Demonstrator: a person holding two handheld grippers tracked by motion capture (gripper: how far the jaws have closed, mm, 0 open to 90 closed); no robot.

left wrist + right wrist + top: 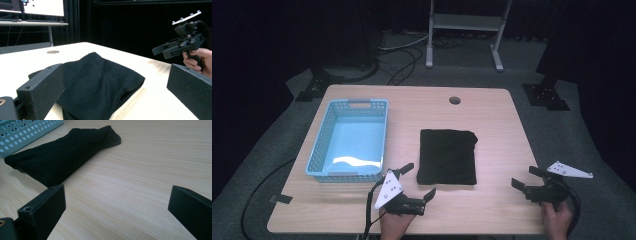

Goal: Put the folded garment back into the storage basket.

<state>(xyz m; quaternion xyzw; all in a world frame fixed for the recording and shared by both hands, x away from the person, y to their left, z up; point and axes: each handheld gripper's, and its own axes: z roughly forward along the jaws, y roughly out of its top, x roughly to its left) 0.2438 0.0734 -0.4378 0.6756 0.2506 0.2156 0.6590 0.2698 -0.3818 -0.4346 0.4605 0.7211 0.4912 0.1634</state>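
A folded black cloth (447,156) lies flat on the light wooden table (492,125), roughly at its middle, just to the right of a pale blue perforated plastic basket (348,140) that stands near the table's left edge. Cloth and basket are near each other but apart.

The left gripper (418,181) sits low at the near edge of the table, just in front of the cloth's near left corner — its two black jaws spread wide with nothing between them. In the left gripper view the cloth (100,85) lies just ahead of the jaws, untouched, and the right gripper (165,50) shows farther off, held in a hand (197,60).

The right gripper (528,178) hovers near the table's right front corner, well apart from the cloth, jaws likewise wide open and empty. In the right gripper view bare wood (140,182) lies between the jaws — the cloth (62,152) stretches off to the upper left, with the basket's wall (25,132) beyond it.
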